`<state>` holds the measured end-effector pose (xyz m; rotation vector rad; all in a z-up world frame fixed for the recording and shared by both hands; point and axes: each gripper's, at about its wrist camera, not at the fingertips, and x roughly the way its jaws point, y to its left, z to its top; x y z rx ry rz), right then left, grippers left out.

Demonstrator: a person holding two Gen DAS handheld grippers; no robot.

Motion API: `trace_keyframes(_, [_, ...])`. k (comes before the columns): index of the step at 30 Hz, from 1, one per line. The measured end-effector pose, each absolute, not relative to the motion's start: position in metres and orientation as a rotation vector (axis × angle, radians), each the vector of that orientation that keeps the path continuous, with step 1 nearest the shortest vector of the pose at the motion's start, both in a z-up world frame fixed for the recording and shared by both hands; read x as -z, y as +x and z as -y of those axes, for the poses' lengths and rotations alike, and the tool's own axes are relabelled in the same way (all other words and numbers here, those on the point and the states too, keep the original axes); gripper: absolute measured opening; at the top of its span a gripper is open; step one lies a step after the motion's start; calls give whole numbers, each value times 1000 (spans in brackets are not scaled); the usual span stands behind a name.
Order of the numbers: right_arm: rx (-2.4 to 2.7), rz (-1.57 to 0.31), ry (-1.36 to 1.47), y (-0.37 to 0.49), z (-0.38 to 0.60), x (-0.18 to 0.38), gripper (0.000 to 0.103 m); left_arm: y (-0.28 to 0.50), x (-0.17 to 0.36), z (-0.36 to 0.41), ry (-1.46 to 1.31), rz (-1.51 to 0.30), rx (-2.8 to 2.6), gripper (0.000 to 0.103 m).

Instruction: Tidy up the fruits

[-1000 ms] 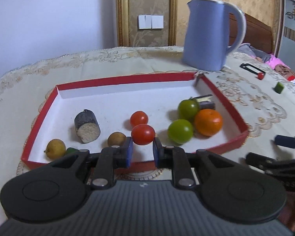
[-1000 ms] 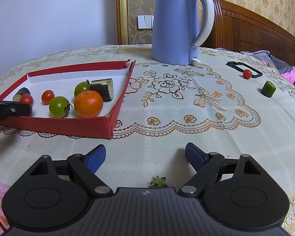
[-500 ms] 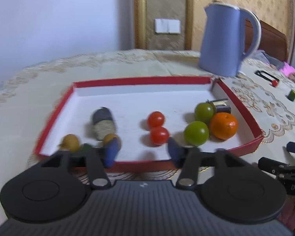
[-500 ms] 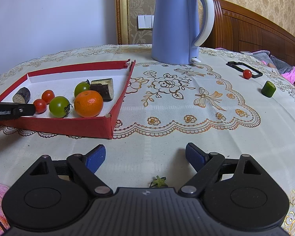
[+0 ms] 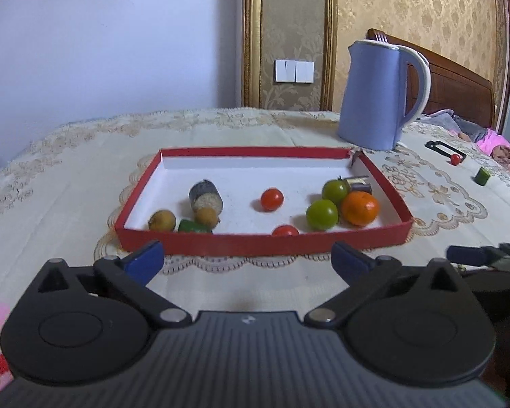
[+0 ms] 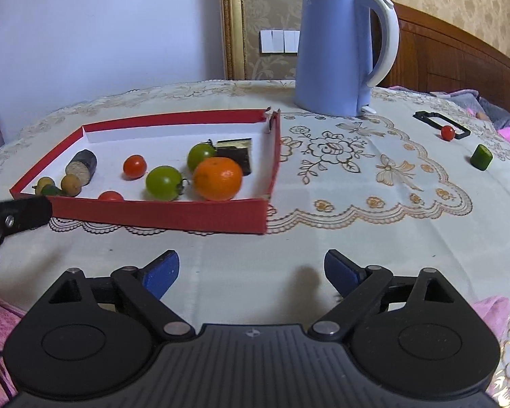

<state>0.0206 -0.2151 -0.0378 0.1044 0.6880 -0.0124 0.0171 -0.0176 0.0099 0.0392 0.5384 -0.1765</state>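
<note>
Released, the red tomato (image 5: 285, 230) lies in the tray (image 5: 265, 244); both hand-held grippers gape empty, no writing legible.

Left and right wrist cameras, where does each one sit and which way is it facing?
Left wrist: on the left gripper, facing the red tray head-on; its open jaws show, with the right gripper's tip at the right edge.
Right wrist: on the right gripper, right of the tray, facing the tablecloth; open jaws show.
Shared: tray, orange, kettle.
</note>
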Motion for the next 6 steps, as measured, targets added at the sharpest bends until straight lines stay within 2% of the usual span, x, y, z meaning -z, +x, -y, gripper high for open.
trace_keyframes(6, [16,-700,104,22,202,39,93,9,-7,16,58,-514,145,103])
